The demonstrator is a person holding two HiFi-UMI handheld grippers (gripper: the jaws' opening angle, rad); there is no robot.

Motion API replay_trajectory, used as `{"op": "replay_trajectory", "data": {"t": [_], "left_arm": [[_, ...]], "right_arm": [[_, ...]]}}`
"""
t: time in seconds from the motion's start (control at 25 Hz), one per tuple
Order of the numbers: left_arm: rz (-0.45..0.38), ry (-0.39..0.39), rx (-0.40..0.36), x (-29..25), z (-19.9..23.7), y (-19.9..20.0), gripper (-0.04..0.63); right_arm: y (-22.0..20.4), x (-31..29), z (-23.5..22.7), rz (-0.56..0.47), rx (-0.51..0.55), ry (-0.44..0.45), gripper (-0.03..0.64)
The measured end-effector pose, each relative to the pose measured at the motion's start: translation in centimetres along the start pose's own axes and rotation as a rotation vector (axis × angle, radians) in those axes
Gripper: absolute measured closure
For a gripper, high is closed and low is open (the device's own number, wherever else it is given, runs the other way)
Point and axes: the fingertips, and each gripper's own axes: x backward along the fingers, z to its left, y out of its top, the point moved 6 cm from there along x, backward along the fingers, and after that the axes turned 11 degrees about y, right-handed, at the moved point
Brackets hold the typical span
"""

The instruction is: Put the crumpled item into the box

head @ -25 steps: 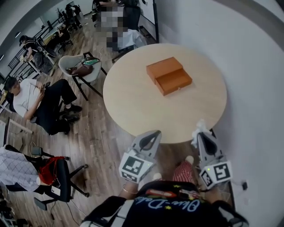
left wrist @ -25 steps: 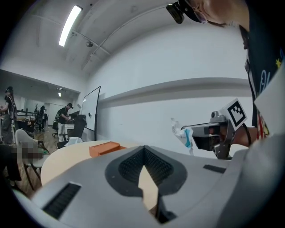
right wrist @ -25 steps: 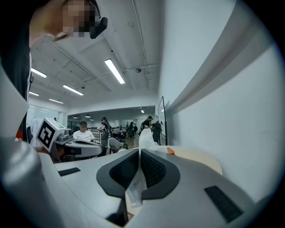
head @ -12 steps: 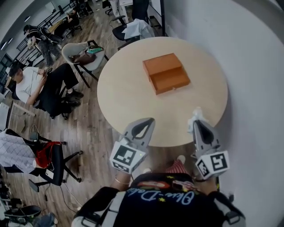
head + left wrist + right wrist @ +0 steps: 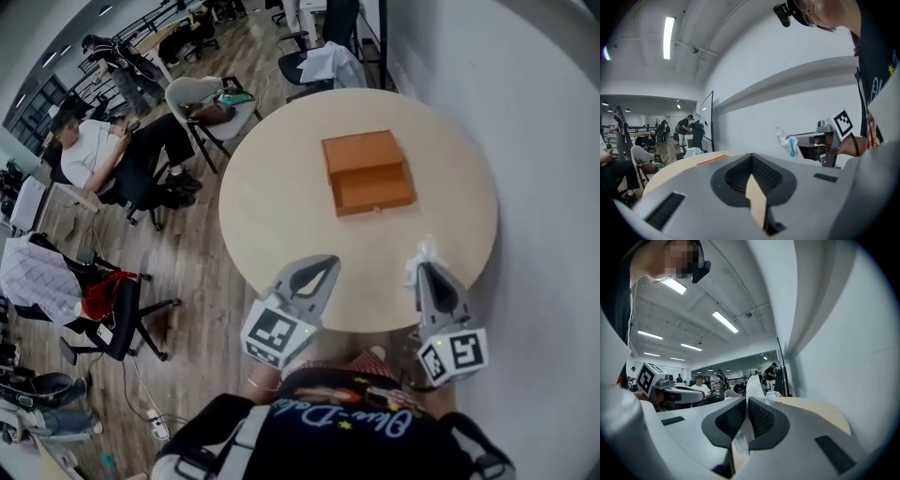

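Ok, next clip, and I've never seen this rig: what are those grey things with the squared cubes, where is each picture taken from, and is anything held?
No robot here: a person holds a two-jaw tool in each hand, and the squared cubes are part of them. The top-down picture comes from a camera on the person's head. The other two come from cameras riding on each tool, looking along its jaws. The left hand-held gripper has its jaws together, with nothing in them. The right hand-held gripper is shut on a white crumpled item that sticks out past its tips. Both are at the near edge of a round table, where an orange box lies, apart from both.
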Motion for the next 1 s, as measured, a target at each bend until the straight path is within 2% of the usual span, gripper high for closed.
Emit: {"op": "replay_trajectory", "data": {"t": [0.2, 0.4, 0.56, 0.68, 0.84, 1.0], "left_arm": [[0.017, 0.083, -0.010, -0.5, -1.3, 0.4, 0.603], [0.024, 0.199, 0.024, 0.8, -1.1, 0.2, 0.603], [0.065, 0.267, -0.003, 2.2, -0.6, -0.2, 0.603], [0.061, 0.306, 0.015, 2.5, 0.0, 0.2, 0.603], [0.074, 0.325, -0.007, 1.6, 1.0, 0.1, 0.603], [0.059, 0.284, -0.011, -1.2, 1.2, 0.5, 0.603]], "right_arm": [[-0.1, -0.2, -2.5, -0.001, -0.038, 0.064, 0.607], [0.3, -2.4, -2.2, -0.012, -0.035, 0.199, 0.607], [0.4, -3.9, -2.0, -0.016, -0.024, 0.264, 0.607], [0.4, -5.5, -1.8, -0.030, -0.028, 0.305, 0.607], [0.5, -6.8, -1.8, -0.043, -0.018, 0.345, 0.607], [1.0, -6.9, -3.4, -0.048, 0.011, 0.317, 0.607]]}}
